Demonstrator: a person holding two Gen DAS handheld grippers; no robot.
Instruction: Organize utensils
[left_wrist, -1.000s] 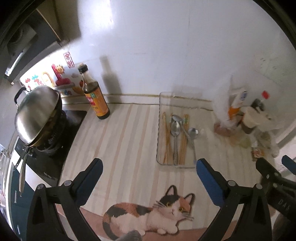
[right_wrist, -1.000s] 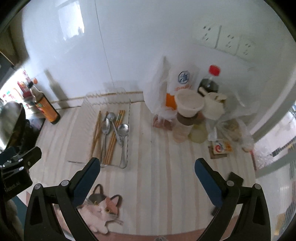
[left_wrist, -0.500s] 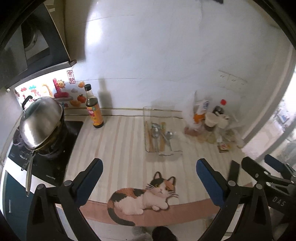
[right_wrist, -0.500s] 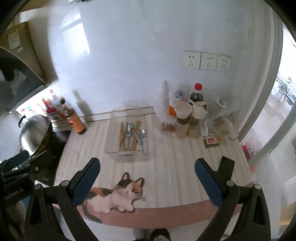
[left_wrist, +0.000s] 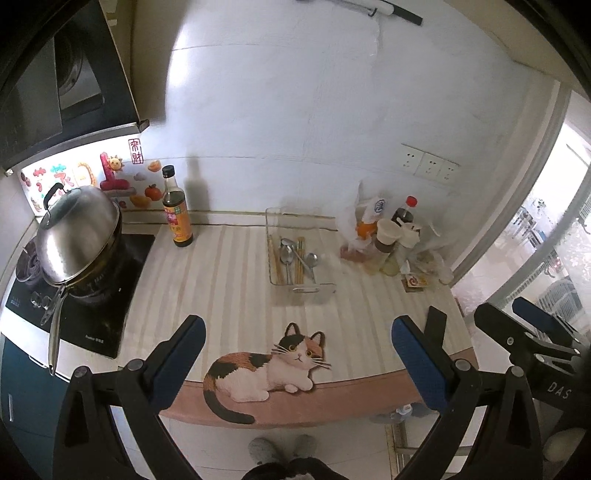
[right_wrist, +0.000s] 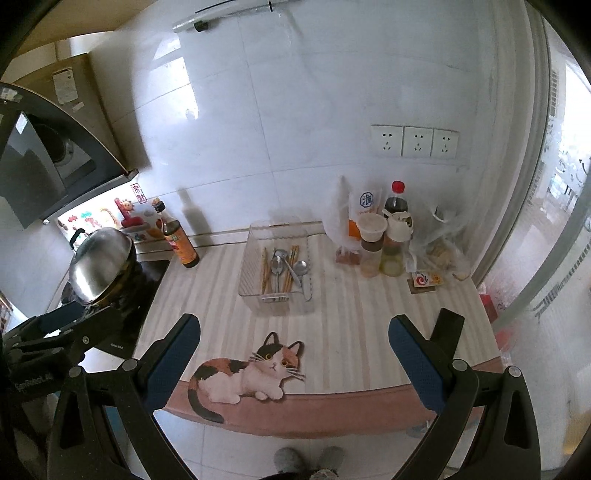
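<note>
A clear plastic tray (left_wrist: 308, 290) (right_wrist: 250, 288) rests on the striped counter near the back wall. Metal spoons (left_wrist: 287, 254) (right_wrist: 276, 266) and wooden chopsticks (left_wrist: 275, 260) (right_wrist: 263, 273) lie lengthwise inside it. My left gripper (left_wrist: 293, 354) hangs open, well back from the counter's front edge, with nothing between its blue pads. My right gripper (right_wrist: 293, 350) is open too, equally far back and empty. Each gripper shows at the side of the other's view.
A cat-shaped mat (left_wrist: 266, 367) (right_wrist: 245, 373) lies at the counter's front edge. A soy sauce bottle (left_wrist: 177, 214) (right_wrist: 181, 242) stands at the back left beside a stove with a lidded steel wok (left_wrist: 77, 236) (right_wrist: 99, 264). Bottles, jars and bags (left_wrist: 388, 236) (right_wrist: 384, 236) crowd the back right.
Both grippers have pulled far back and up from the counter, so the tray now looks small and the counter's front edge and floor are in view. Both stay open.
</note>
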